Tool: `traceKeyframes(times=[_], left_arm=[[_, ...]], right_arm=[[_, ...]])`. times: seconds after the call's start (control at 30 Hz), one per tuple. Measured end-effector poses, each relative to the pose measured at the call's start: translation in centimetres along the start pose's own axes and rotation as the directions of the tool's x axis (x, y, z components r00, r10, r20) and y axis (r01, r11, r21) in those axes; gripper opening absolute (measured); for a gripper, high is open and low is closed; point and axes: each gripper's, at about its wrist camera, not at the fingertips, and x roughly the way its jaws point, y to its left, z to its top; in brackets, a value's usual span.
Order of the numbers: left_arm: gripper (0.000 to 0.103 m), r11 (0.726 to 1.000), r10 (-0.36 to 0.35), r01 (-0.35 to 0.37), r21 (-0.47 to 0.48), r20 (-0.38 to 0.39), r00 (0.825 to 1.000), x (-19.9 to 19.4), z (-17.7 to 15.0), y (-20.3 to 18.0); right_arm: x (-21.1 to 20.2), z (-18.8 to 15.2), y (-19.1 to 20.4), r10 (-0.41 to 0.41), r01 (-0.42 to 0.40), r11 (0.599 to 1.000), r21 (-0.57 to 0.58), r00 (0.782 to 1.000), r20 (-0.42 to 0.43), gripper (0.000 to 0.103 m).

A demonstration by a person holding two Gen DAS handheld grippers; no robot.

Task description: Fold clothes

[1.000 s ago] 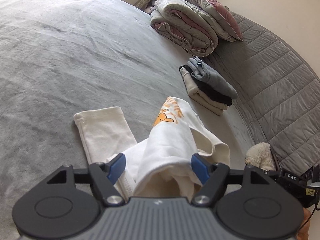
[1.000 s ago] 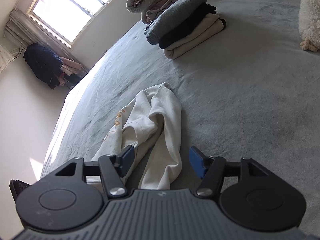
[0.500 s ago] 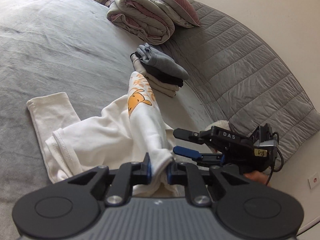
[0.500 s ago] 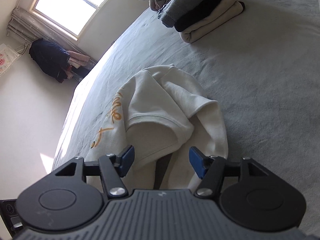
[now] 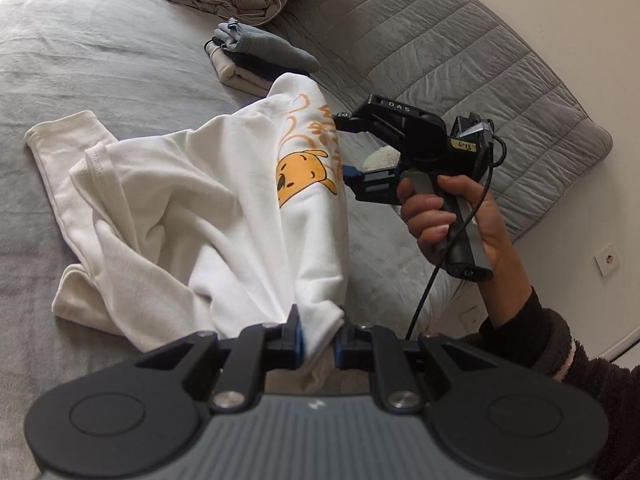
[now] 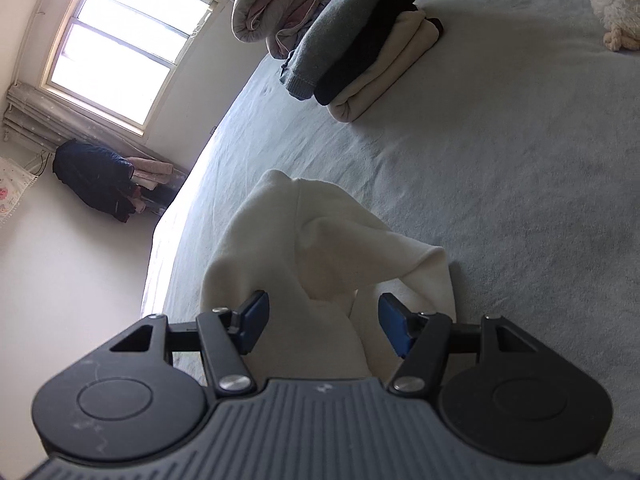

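Both views are lit by daylight. In the right wrist view the window (image 6: 120, 52) is blown out to near white, and a bright strip of glare is laid along the left edge of the bed (image 6: 500, 184). Soft shadow is cast beneath the white garment (image 6: 320, 248) there. The left wrist view is evenly bright, with mild softness, possibly motion blur, seen in the garment's folds. Strong fisheye bending is shown at all edges, and the corners are darkened in both pictures.
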Motion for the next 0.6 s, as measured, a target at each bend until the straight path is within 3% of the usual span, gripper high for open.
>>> traceKeyframes(times=[0.2, 0.33, 0.37, 0.43, 0.5, 0.6], left_arm=[[0.014, 0.999, 0.030, -0.026, 0.039, -0.091, 0.995, 1.4, -1.7, 0.0], [0.016, 0.996, 0.043, -0.035, 0.083, -0.092, 0.995, 1.3, -1.6, -0.1], [0.017, 0.996, 0.044, -0.036, 0.087, -0.092, 0.995, 1.1, -1.4, -0.1], [0.037, 0.996, 0.045, -0.037, 0.083, -0.086, 0.995, 0.8, -1.1, -0.1], [0.048, 0.997, 0.041, -0.036, 0.070, -0.068, 0.997, 0.3, -0.7, -0.1], [0.050, 0.998, 0.045, -0.045, 0.041, -0.011, 0.999, -0.9, 0.3, 0.3]], right_arm=[[-0.9, 0.5, 0.7, 0.057, -0.057, 0.998, -0.001, 0.998, 0.034, 0.065], [-0.2, 0.1, 1.8, 0.048, -0.047, 0.998, -0.052, 0.999, 0.025, 0.063], [0.0, -0.1, 2.1, 0.036, -0.034, 0.997, -0.072, 0.999, 0.024, 0.059], [0.7, -0.4, 2.6, 0.030, -0.028, 0.993, -0.111, 0.999, 0.019, 0.031], [1.1, -0.6, 3.0, 0.051, -0.048, 0.990, -0.133, 0.999, 0.014, 0.021], [1.6, -1.1, 3.8, 0.090, -0.088, 0.982, -0.164, 0.996, 0.004, 0.016]])
